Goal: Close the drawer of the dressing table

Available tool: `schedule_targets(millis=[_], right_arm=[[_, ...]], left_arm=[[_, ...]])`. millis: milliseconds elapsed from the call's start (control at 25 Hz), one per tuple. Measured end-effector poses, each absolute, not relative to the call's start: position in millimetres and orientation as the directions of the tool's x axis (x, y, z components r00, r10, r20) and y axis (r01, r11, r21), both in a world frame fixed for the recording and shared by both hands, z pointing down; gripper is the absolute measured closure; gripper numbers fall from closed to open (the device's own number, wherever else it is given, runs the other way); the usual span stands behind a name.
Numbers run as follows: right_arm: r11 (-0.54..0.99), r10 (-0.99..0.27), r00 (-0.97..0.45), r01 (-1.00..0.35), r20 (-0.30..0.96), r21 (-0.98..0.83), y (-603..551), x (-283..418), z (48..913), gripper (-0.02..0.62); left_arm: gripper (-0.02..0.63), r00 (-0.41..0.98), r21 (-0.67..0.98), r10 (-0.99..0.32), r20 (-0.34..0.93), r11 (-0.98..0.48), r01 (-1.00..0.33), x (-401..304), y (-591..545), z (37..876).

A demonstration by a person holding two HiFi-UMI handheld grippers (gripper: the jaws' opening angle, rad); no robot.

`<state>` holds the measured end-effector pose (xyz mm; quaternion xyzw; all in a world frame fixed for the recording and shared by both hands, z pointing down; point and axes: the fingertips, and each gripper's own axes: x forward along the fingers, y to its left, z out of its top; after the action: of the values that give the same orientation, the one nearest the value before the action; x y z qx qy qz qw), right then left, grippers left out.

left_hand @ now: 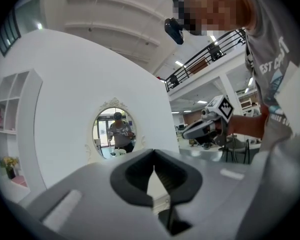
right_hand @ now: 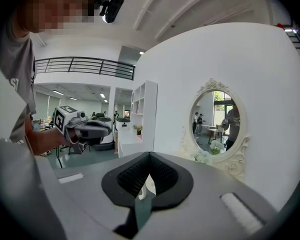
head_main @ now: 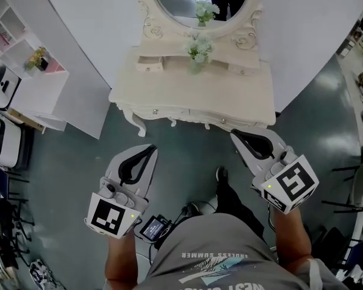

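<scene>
1. Drawer (head_main: 149, 64): small upper drawer at the back left of the cream bench (head_main: 169, 95), below the oval mirror (head_main: 181, 5) and just left of the flowers (head_main: 198, 50). Its front seems to stand slightly proud of its housing, so it is judged part-open.
2. Left gripper (head_main: 150, 151): jaws clenched together with nothing between them. It hangs over the floor short of the bench's front edge, well apart from the drawer.
3. Right gripper (head_main: 236, 135): jaws likewise pressed together and empty. It is near the bench's front right, not touching.
4. Step in hand, judged: approach. The left gripper is on the drawer's side. Its closed tips should meet the drawer front at the middle and push straight back, so the drawer does not skew.
5. Hazard, judged: the flowers stand close, so keep the push clear of them.
</scene>
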<state>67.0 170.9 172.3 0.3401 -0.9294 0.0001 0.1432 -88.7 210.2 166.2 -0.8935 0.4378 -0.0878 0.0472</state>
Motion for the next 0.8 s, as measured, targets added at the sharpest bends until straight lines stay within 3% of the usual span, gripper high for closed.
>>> schedule_targets(millis=[400,800], right_arm=[[0.882,-0.464,-0.84,-0.468,0.279,0.059,67,21,190,0.595],[0.94,-0.335,-0.898,-0.341,0.285,0.032,-25,0,196,0.595]], left_arm=[[0.603,0.419,-0.145,-0.894,0.16,-0.441,-0.886,-128,142,181],[0.603,0.325,-0.143,-0.928,0.182,-0.351,-0.925,-126,59,184]])
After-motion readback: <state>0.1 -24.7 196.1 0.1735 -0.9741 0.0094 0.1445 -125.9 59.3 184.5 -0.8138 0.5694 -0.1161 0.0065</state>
